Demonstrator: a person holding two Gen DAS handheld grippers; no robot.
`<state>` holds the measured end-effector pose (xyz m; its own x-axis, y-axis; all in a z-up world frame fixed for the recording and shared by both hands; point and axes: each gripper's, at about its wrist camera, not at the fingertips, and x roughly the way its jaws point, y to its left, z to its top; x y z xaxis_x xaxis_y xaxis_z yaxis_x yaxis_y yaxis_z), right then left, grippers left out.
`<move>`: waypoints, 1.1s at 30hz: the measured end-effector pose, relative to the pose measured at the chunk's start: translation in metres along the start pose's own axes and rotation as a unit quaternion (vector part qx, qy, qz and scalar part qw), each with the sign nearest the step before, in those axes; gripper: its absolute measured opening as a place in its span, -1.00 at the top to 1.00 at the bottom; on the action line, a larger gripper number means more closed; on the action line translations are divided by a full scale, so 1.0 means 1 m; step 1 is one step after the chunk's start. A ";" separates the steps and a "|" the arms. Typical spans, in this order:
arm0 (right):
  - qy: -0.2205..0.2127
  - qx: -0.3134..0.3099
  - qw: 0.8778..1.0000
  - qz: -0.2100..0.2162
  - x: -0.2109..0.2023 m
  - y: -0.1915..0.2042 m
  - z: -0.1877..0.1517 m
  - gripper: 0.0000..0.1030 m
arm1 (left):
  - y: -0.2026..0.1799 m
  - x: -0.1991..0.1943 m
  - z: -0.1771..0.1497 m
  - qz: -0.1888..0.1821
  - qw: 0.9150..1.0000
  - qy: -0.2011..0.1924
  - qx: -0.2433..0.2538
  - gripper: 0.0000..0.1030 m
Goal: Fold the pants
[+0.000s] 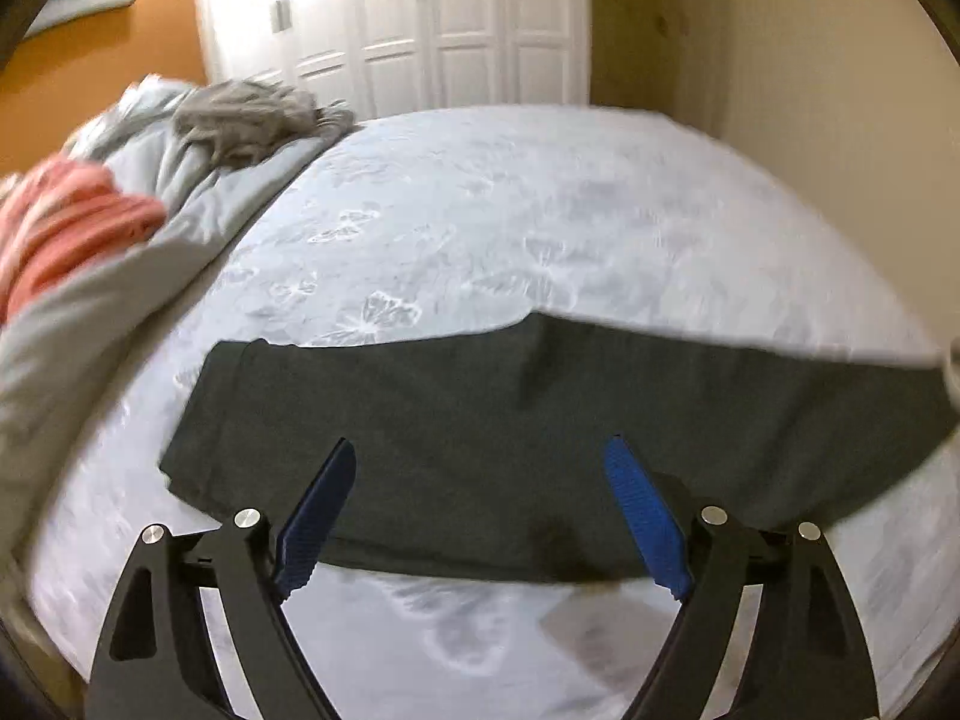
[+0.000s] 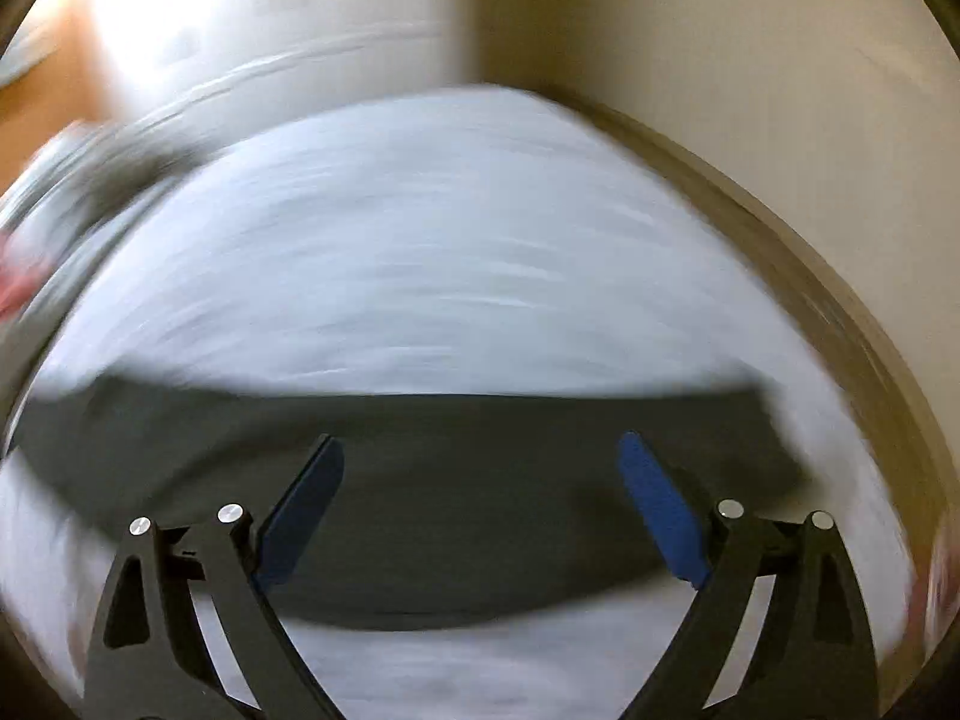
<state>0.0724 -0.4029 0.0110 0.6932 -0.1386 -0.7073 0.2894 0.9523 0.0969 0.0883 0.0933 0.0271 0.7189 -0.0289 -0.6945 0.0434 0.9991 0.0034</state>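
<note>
The pants (image 1: 540, 450) lie flat on the bed (image 1: 480, 210), spread as a long dark band across the near part of the pale floral bedspread, probably so both ends are reachable at once. They look already doubled leg-on-leg, since only one strip shows; the left end in the left wrist view has a squared edge with a seam.

The left gripper (image 1: 480, 462) hovers above the middle-left of the fabric, fingers (image 1: 642, 516) spread wide, nothing between them. The right gripper (image 2: 480, 456) also sits over the dark cloth (image 2: 450, 510) with fingers spread and empty; that view is heavily blurred, so contact with the cloth cannot be told.

Judgement: both grippers are free of the pants, likely between folds, and the next grab would be at an end to bring it over.

A grey garment (image 1: 258, 114) and a pink one (image 1: 66, 222) are heaped on crumpled bedding at the far left, well apart from the pants. White wardrobe doors (image 1: 390, 24) stand behind the bed.
</note>
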 end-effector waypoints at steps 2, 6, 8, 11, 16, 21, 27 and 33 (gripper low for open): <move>0.028 0.113 0.993 -0.038 0.013 -0.078 -0.001 -0.75 | -0.004 -0.008 0.000 -0.021 0.999 -0.002 -0.042 -0.61; 0.054 0.238 0.969 -0.022 0.029 -0.174 -0.024 -0.67 | -0.029 -0.010 -0.011 -0.053 0.996 0.002 -0.075 -0.64; 0.059 0.267 0.962 0.009 0.040 -0.193 -0.031 -0.49 | -0.043 -0.005 -0.014 -0.046 0.997 0.002 -0.066 -0.64; 0.067 0.269 0.960 0.029 0.052 -0.195 -0.040 -0.43 | -0.057 0.003 -0.018 -0.014 0.999 -0.006 -0.030 -0.65; 0.067 0.196 0.978 0.000 0.063 -0.166 -0.038 -0.01 | -0.064 0.024 -0.024 0.027 1.000 -0.004 0.004 -0.65; 0.052 0.218 0.974 0.045 0.059 -0.157 -0.031 0.85 | -0.048 0.041 -0.024 0.020 0.999 0.029 -0.030 -0.65; -0.081 0.117 0.979 0.147 -0.038 -0.058 0.023 0.85 | -0.025 0.045 -0.024 0.021 0.995 0.054 -0.081 -0.65; -0.085 -0.040 0.964 0.248 -0.068 0.109 0.014 0.85 | -0.008 0.038 -0.021 0.031 0.993 0.044 -0.108 -0.65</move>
<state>0.0658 -0.2934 0.0796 0.8330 0.3040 -0.4623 -0.1537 0.9298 0.3344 0.1010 0.0851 -0.0143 0.6519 0.0267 -0.7578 -0.1555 0.9829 -0.0991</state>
